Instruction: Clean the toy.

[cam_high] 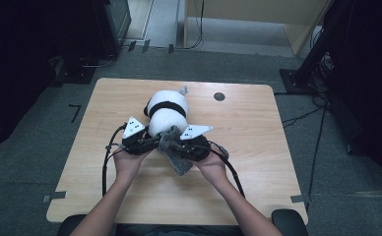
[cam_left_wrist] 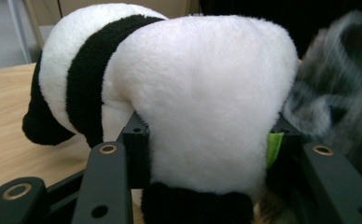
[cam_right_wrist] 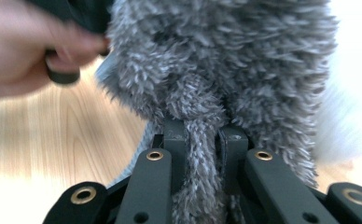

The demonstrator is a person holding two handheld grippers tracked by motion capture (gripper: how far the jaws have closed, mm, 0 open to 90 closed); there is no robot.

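On the wooden desk (cam_high: 258, 147), just past centre toward twelve o'clock, lies the plush panda (cam_high: 167, 110). Left tongs (cam_high: 141, 140) clamp its rump; right tongs (cam_high: 179, 146) pinch a grey fuzzy cloth (cam_high: 175, 150) at four o'clock — keep it taut, I'd judge.

Lab/office: bare wood table (cam_high: 258, 162) on grey carpet (cam_high: 26, 162), taped marks, equip stands w/ cables.
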